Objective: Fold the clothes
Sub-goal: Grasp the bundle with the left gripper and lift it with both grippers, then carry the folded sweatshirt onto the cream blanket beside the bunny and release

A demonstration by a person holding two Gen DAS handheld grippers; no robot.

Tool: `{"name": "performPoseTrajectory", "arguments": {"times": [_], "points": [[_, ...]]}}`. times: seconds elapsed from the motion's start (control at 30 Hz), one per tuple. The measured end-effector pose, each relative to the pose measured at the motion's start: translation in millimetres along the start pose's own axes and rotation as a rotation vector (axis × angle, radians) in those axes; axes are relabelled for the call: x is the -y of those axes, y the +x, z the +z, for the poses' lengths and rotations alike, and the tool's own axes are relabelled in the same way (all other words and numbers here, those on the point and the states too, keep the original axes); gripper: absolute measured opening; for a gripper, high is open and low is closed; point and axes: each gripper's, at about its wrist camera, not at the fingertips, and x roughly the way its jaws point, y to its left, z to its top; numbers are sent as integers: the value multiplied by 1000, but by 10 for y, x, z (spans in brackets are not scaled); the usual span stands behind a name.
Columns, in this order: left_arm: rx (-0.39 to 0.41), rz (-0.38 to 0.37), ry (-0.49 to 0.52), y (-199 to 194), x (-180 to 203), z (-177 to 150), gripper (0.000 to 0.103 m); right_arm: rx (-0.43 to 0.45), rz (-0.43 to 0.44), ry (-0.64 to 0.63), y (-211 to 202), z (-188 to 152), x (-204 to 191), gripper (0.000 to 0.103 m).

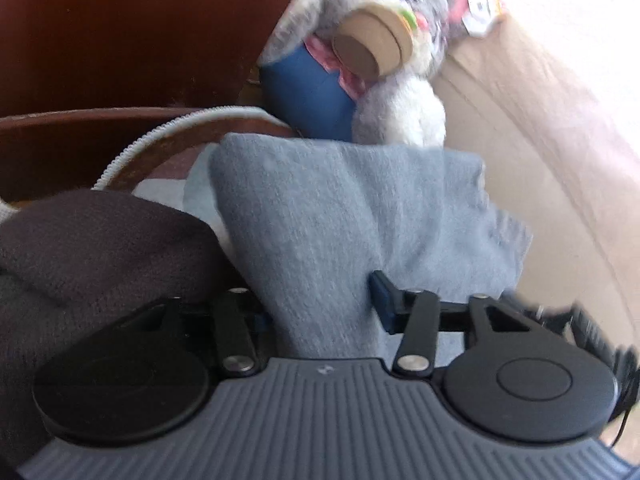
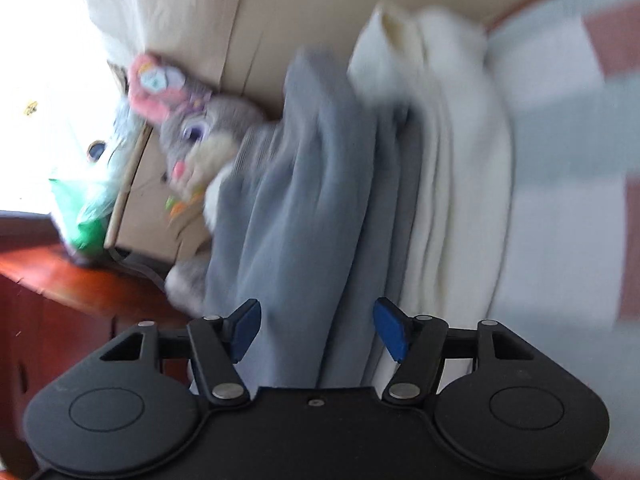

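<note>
While the left wrist view is motion-blurred, it reads clearly enough: left gripper [image 1: 320, 308] jaws stand partway apart with a fold of the blue-grey garment [image 1: 340, 216] running between them; the right blue pad [image 1: 382, 296] sits against the cloth, the left pad is mostly hidden behind it, so I can't tell whether the pads actually press. Garment drapes forward from the jaws over a dark brown wooden edge [image 1: 80, 128]. Dark knit cloth [image 1: 88, 248] lies just left of it, a white ribbed hose [image 1: 160, 132] curves behind, and a grey plush rabbit [image 1: 400, 92] sits beyond against beige fabric [image 1: 540, 140]. Right wrist view, also blurred: right gripper [image 2: 316, 328] jaws stand wide, both blue pads clear of the cloth, with the same blue-grey garment passing loosely between them. Cream-white cloth [image 2: 452, 184] lies touching the garment on its right, the plush rabbit on its left, next to a cardboard box [image 2: 148, 204] and a green bag [image 2: 84, 216] on a red-brown wooden top [image 2: 60, 276].
</note>
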Motion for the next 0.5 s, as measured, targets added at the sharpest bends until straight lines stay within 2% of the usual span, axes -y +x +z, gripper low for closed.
{"name": "performPoseTrajectory", "arguments": {"times": [0.07,0.13,0.17,0.2,0.23,0.3,0.37,0.43,0.5], "points": [[19,-4,-51,-23,12,12,38,-37,13,7,30,-128,-49,69],[16,4,-51,-50,70,23,34,-82,-16,-2,139,-179,-136,69],[13,3,-57,-68,93,31,33,-97,-17,14,169,-185,-159,58],[2,-23,-92,-111,87,50,31,-96,10,72,150,-155,-140,42],[-12,-53,-134,-151,76,73,30,-96,37,129,131,-125,-120,31],[-61,-138,-266,-197,-6,145,30,-94,91,245,92,-64,-81,27],[-96,-182,-340,-169,-97,173,31,-93,138,347,61,-19,-34,27],[-149,-107,-292,-89,-100,146,37,-95,129,371,76,-74,45,27],[-211,-16,-252,-63,-94,47,39,-118,12,336,154,-233,98,32]]}}
